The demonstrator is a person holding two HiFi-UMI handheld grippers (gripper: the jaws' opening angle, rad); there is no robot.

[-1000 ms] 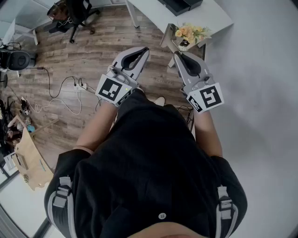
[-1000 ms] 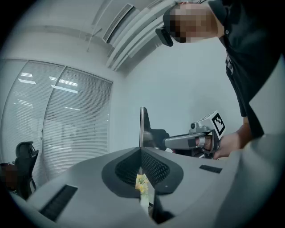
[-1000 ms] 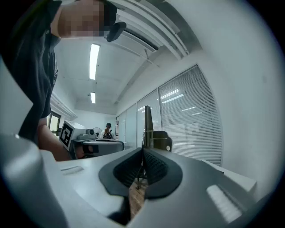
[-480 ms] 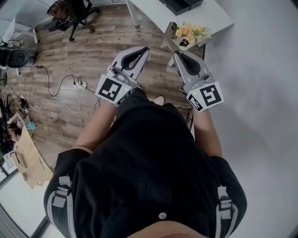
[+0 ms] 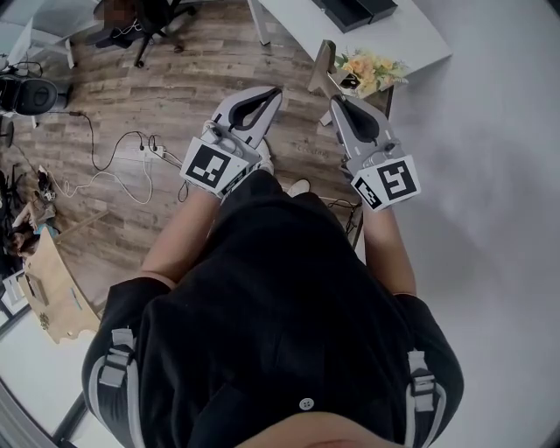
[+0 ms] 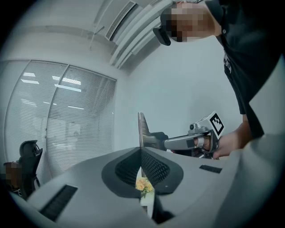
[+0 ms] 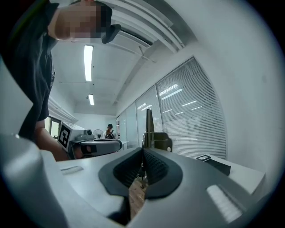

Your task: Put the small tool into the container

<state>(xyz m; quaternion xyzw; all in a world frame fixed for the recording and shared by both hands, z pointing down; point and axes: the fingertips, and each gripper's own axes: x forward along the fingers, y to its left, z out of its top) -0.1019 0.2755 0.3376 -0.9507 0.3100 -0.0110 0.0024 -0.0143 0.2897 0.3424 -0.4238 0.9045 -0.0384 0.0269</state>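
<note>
I cannot make out a small tool in any view. A dark tray-like container lies on the white table at the top of the head view. My left gripper is held out in front of my body over the wooden floor, its jaws pressed together with nothing between them. My right gripper is beside it, also shut and empty. In the left gripper view the left gripper is shut and the right gripper shows at the right. The right gripper is shut in its own view.
A bunch of yellow flowers sits at the table's near corner beside an upright dark panel. Cables and a power strip lie on the floor at left. An office chair and a wooden frame stand further left.
Both grippers have stayed shut and nearly still. The head view has shifted a little, so the table and flowers sit slightly higher and further right.
</note>
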